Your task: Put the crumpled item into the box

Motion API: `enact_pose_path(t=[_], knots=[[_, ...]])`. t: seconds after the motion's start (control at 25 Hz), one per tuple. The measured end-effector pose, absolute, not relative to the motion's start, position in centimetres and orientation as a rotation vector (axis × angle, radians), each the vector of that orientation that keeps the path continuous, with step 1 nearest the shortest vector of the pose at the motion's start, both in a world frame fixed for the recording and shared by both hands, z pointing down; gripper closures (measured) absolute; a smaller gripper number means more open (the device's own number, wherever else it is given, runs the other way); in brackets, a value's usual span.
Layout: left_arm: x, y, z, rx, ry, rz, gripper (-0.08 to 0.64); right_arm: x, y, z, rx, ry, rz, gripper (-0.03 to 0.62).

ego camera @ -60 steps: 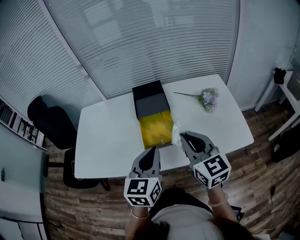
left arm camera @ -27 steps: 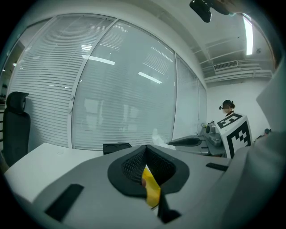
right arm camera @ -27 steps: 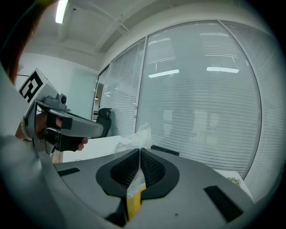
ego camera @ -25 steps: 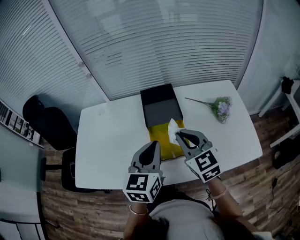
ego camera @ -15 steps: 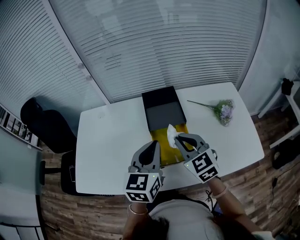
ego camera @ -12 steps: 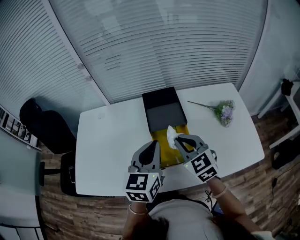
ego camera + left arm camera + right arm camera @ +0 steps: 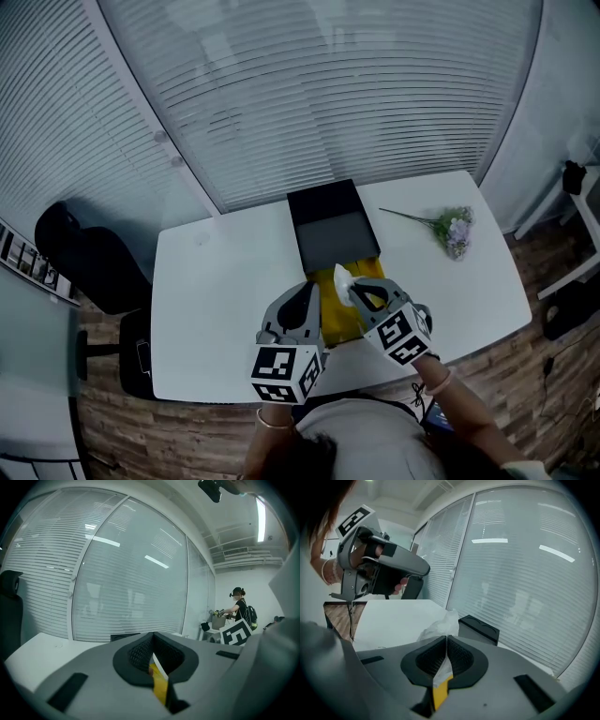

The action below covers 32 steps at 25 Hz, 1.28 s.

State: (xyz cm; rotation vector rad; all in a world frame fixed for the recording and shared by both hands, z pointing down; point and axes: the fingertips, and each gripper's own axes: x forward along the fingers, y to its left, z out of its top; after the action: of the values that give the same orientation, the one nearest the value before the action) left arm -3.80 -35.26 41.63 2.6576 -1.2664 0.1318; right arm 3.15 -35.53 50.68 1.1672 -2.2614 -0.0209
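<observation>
We pinch the wad (image 7: 439,629) by its edge in the right gripper (image 7: 355,292) over the box (image 7: 337,317), left gripper (image 7: 304,291) closed on nothing; it looks feather-light, soft, clingy.

Closed pale blinds (image 7: 319,94) curve behind a white table (image 7: 216,281) on a wood-plank floor (image 7: 525,375) — a black chair (image 7: 84,272) at its left end, a ceiling strip light (image 7: 261,517) overhead.
</observation>
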Motion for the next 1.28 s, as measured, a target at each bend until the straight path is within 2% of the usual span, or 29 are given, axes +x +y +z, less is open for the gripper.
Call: enact_pose_path(t=[1.28], knots=[[-5.2,-38.2,42.9,2.626,-1.267,0.151,0.545,2.5,-37.4,60.4,0.899,-2.059,-0.015,0.558]])
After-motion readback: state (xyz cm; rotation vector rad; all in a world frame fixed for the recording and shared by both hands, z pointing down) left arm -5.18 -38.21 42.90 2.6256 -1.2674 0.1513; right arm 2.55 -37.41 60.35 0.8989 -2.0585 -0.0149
